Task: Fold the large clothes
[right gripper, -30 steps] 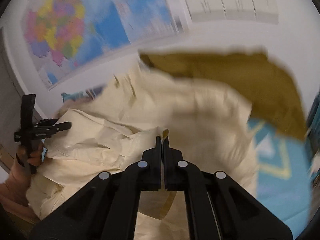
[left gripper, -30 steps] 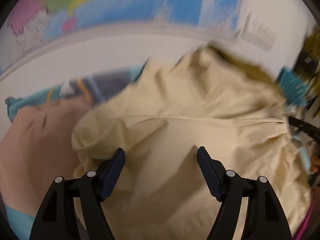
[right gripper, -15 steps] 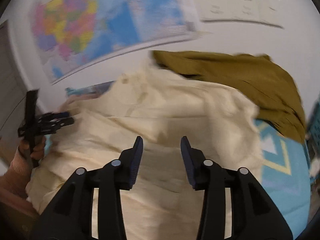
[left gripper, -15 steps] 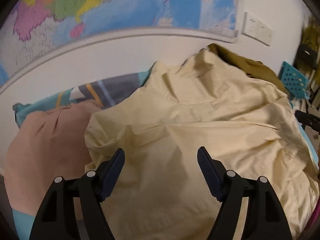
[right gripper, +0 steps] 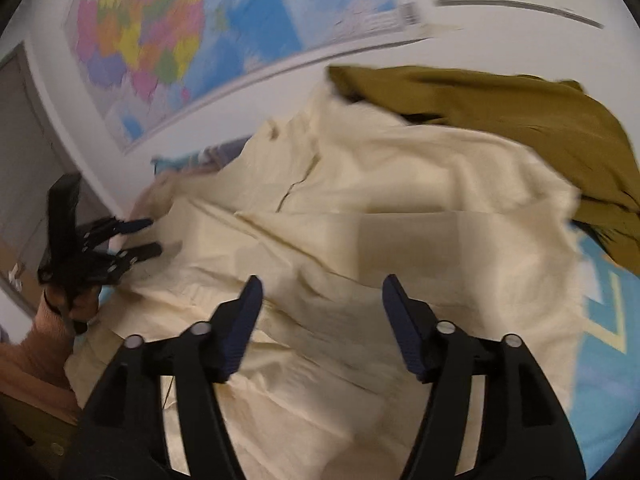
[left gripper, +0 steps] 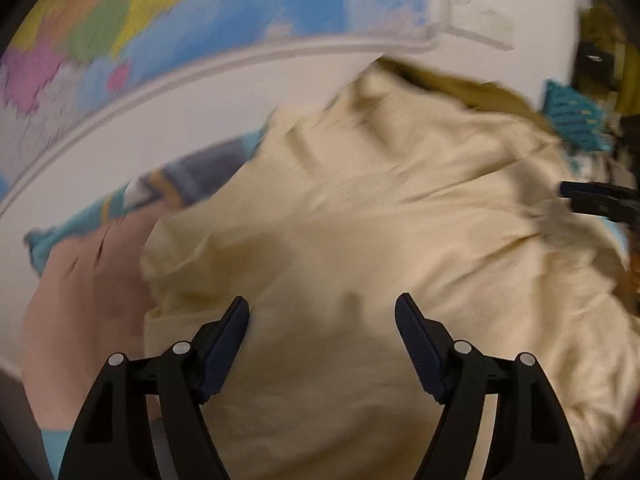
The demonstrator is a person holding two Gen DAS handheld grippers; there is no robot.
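A large cream garment [left gripper: 360,240] lies crumpled and spread over the surface; it also fills the right wrist view [right gripper: 380,220]. My left gripper [left gripper: 322,312] is open and empty just above the garment's near part. It also shows at the left of the right wrist view [right gripper: 148,236], at the garment's left edge. My right gripper [right gripper: 322,292] is wide open and empty above the garment's middle. Its tip shows at the right edge of the left wrist view [left gripper: 576,192].
An olive-brown garment [right gripper: 520,120] lies behind the cream one at the back right. A pink garment [left gripper: 88,280] lies to the left. A blue patterned cover [right gripper: 608,340] lies underneath. A map [right gripper: 180,40] hangs on the white wall behind.
My right gripper was shut on the cream garment one second ago, then opened and let it go. The garment has dropped and spread flatter. My left gripper stayed open.
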